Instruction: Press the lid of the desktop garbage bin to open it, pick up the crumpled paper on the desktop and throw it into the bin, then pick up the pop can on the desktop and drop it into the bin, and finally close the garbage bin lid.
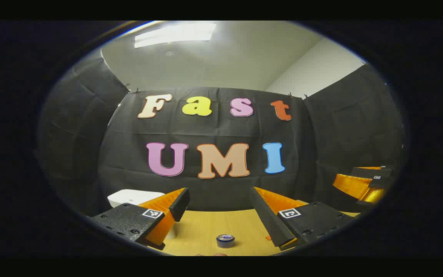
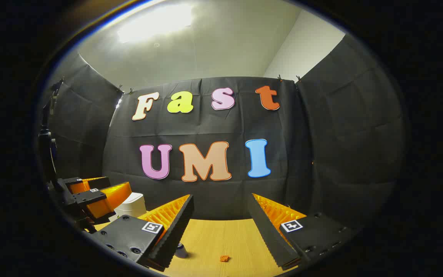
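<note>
The white desktop bin stands at the back left of the wooden table with its lid down, partly behind my left gripper's left finger. The pop can stands upright on the table, below and ahead of my left gripper, which is open and holds nothing. In the right gripper view a small orange crumpled paper lies on the table, with the can to its left, half hidden by a finger. My right gripper is open and empty above them. The bin sits at the far left.
The wooden table runs back to the black cloth wall. The right gripper hangs at the right edge of the left gripper view. In the right gripper view the left gripper is in front of the bin.
</note>
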Demonstrator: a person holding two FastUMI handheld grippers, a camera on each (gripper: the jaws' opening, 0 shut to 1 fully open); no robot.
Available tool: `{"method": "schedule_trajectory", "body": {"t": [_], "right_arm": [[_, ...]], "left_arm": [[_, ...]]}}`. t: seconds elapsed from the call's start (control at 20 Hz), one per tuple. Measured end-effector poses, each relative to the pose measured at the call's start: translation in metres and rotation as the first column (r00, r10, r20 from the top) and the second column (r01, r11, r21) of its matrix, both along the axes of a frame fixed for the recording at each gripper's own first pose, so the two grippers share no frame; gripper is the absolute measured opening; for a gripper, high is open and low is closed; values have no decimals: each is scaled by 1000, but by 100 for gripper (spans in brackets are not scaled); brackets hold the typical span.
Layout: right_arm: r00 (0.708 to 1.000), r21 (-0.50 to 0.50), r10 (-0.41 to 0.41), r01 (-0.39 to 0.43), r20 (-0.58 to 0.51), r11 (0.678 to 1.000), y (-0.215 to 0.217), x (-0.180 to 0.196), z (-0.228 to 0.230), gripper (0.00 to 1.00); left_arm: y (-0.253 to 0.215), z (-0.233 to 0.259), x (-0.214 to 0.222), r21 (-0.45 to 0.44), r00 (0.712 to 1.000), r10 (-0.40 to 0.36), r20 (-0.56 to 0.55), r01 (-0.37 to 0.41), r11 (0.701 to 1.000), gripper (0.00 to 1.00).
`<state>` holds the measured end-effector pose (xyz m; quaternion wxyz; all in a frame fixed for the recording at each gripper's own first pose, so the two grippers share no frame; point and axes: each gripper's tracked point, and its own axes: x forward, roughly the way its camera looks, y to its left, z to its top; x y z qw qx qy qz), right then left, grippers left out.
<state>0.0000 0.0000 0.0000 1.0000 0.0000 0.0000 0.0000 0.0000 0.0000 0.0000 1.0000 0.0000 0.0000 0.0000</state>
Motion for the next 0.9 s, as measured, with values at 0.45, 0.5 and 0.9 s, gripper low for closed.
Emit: {"method": "schedule_trajectory", "body": {"t": [0.45,0.5,0.9], "right_arm": [[1000,-7,13,-12,12,1000,4,-3,4,95],[1000,-6,13,-13,14,1000,4,-3,4,95],[1000,-9,21,-21,10,1000,4,-1,4,95]], "left_arm": [[3,3,-5,-5,1000,5,5,-5,1000,93],[3,3,-5,-4,1000,5,3,-5,1000,93],[6,4,-8,2,1000,12,-5,-12,1000,93]]}}
